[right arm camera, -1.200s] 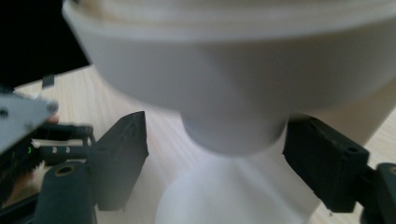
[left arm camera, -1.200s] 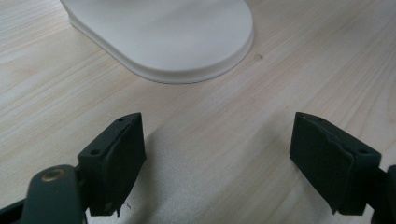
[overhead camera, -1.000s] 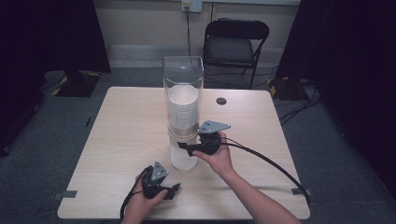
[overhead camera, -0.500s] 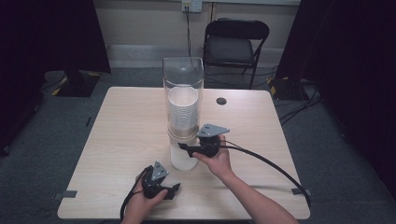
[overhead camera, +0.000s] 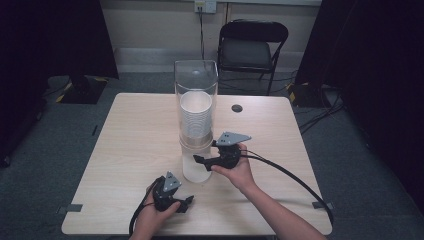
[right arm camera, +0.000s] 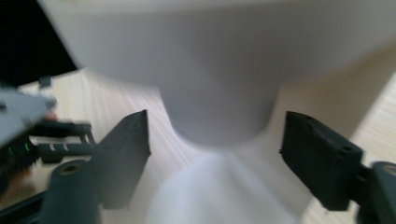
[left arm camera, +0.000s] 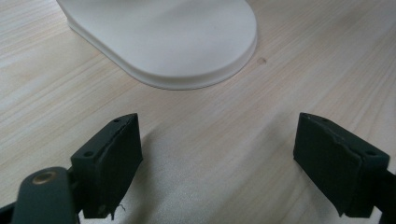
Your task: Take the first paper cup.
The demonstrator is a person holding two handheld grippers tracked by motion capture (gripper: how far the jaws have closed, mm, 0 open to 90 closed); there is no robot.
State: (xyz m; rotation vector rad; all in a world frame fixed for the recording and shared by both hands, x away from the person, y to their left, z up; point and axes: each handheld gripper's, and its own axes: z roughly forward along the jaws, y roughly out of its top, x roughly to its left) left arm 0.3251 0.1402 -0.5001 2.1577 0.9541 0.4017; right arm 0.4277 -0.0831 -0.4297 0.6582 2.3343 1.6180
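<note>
a clear dispenser (overhead camera: pixel 196 90) stacked with white cups (overhead camera: pixel 195 117) stands mid-tabletop (overhead camera: pixel 125 150) on a white base (left arm camera: pixel 173 42). the right claw (overhead camera: pixel 200 161) sits at the dispenser's foot, jaws apart on either side of the lowest cup (right arm camera: pixel 219 107) — not touching it. the left claw (overhead camera: pixel 187 204) rests low near the front edge, jaws apart, nothing between them — base just ahead.

A: We've got a pale wood-grain table (overhead camera: pixel 130 150), a clear tube (overhead camera: pixel 196 80) with white cups (overhead camera: pixel 195 117), and a white base (left arm camera: pixel 177 42).

B: Yep, plus our black grippers (overhead camera: pixel 176 201) with grey plates (overhead camera: pixel 233 138), a black chair (overhead camera: pixel 252 47), and grey carpet (overhead camera: pixel 45 150).
</note>
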